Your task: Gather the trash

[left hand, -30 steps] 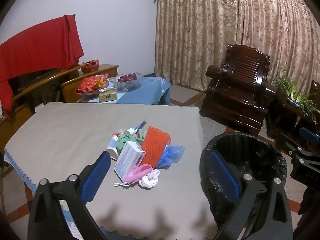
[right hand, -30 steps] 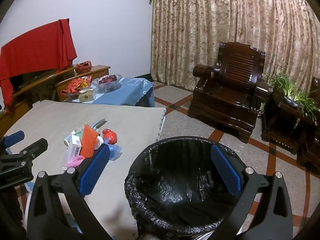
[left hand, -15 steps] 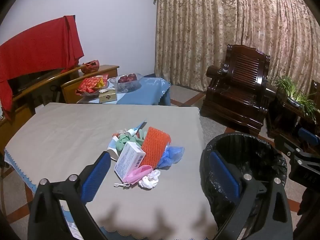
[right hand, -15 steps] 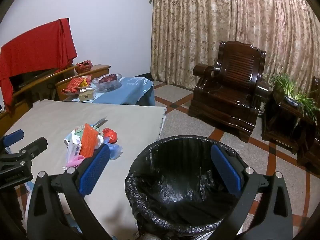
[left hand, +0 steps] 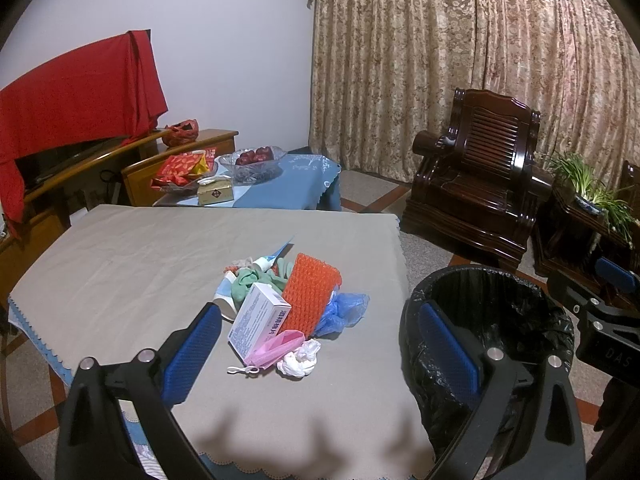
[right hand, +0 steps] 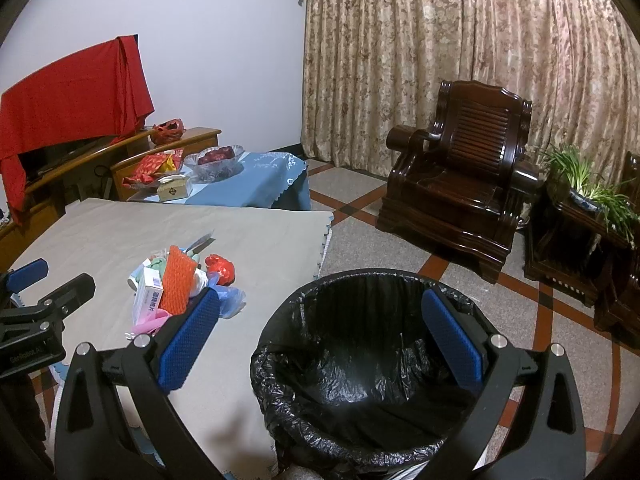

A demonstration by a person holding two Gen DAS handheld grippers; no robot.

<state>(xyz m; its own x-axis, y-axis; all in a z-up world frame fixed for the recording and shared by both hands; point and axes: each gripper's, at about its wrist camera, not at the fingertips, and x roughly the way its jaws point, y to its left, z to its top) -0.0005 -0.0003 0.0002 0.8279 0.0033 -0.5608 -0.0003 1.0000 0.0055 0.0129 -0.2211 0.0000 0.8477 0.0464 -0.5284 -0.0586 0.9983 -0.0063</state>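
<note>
Starting from where you stand, both tools are empty: your left gripper (left hand: pixel 316 354) hangs over the near table edge with its jaws spread wide and nothing between them, and your right gripper (right hand: pixel 320 344) is just as wide open, poised above the bin (right hand: pixel 360 364).

From the left wrist view the trash pile (left hand: pixel 288 304) lies on the grey tablecloth (left hand: pixel 120 280) at about 12 o'clock, with the black-lined bin off the table edge at roughly 3 o'clock, well apart from the pile.

Expect everything to be light. The white carton (left hand: pixel 260 320) is stiff and should take a pinch across its flat faces. The orange foam net (left hand: pixel 310 294) leans upright and will squash, so close on its top edge. The crumpled tissue (left hand: pixel 300 362) and blue plastic film (left hand: pixel 344 312) are soft and may slip; grab them deep in the bunch. The pink item (left hand: pixel 276 346) nearest you looks like a mask or pouch, though I cannot say which.
</note>
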